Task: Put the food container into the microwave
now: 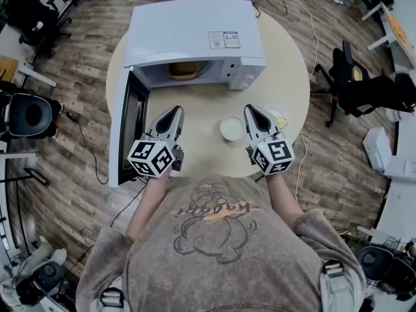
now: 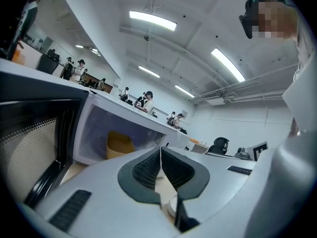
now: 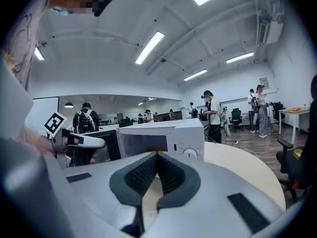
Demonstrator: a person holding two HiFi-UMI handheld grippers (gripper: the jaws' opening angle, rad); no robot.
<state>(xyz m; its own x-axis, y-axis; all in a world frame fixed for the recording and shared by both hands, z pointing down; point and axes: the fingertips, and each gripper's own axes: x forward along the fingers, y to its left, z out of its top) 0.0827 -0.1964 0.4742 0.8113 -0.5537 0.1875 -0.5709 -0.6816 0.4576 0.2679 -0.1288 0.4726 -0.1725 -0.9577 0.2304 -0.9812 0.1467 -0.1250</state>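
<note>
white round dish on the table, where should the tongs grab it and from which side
Probably its rim on the right, from above, one jaw inside and one outside: the white round dish lies flat and low, and the right tongs, shut now, sit just beside that edge.

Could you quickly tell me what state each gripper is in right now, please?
Left gripper: closed, holding nothing.
Right gripper: closed, holding nothing.
</note>
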